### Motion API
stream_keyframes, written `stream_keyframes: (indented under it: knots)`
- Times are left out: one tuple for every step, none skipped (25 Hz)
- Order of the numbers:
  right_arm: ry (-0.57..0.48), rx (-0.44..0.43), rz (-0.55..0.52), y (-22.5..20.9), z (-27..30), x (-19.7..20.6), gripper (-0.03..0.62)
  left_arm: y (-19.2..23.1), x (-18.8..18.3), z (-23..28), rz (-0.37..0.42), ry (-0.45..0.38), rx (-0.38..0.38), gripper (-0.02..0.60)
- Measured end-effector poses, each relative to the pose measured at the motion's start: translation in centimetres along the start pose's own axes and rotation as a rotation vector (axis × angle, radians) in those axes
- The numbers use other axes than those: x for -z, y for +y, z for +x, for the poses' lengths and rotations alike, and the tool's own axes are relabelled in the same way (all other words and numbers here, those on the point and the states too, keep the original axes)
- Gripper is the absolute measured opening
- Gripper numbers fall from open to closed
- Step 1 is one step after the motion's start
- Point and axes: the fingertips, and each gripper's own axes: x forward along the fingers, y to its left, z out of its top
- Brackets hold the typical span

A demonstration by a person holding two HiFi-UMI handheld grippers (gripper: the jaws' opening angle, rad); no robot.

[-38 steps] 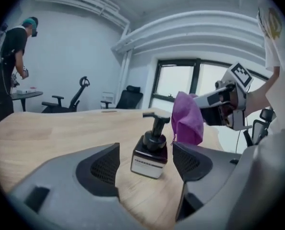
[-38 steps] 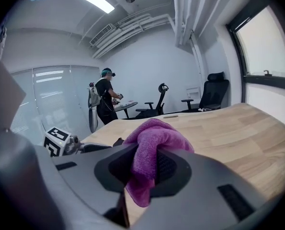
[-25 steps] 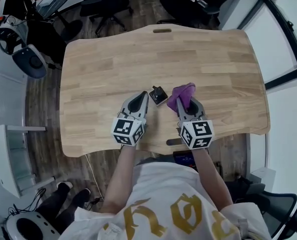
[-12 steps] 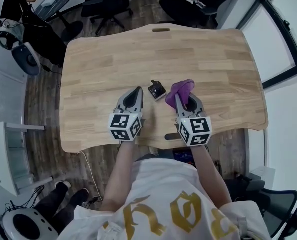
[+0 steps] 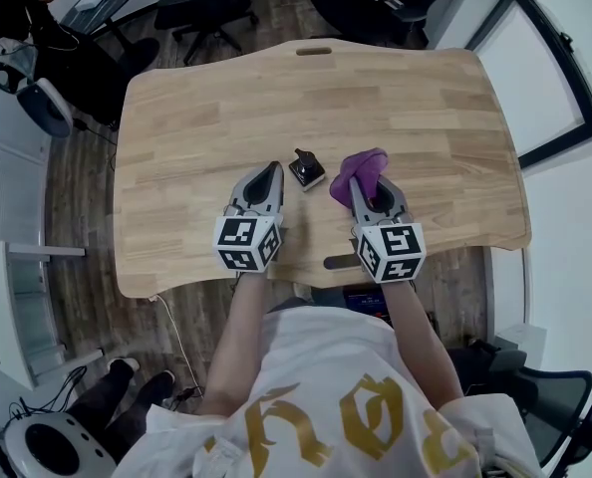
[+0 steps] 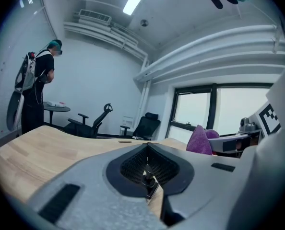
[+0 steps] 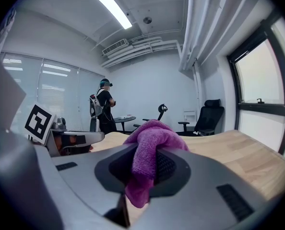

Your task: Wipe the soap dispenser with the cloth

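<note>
Both arms reach forward side by side over the table [image 5: 206, 108]. The left gripper [image 5: 271, 172] is squeezed closed on nothing, and the right gripper [image 5: 360, 189] pinches the purple cloth [image 5: 362, 165]. The little black soap dispenser [image 5: 307, 169] sits on the table between them.

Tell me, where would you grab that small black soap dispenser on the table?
Probably take the soap dispenser by its squarish body, below the pump head, from the left with the left gripper, which is shut and empty. It seems to stand upright on the table, and the right gripper clamps the cloth.
</note>
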Motion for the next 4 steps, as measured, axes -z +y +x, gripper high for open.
stream_keyframes:
  knots:
    - [0.0,0.0,0.0,-0.06,-0.05,0.03,0.06,-0.14,0.02,0.03,0.003,0.0,0.002,0.008]
    - [0.0,-0.001,0.0,-0.11,-0.08,0.04,0.06,-0.27,0.02,0.07,0.007,0.001,0.005,0.008]
    - [-0.001,-0.001,0.001,-0.16,-0.11,0.03,0.06,-0.39,0.03,0.1,0.011,0.001,0.007,0.008]
    - [-0.001,-0.002,0.001,-0.21,-0.13,0.02,0.06,-0.5,0.04,0.13,0.016,0.002,0.009,0.008]
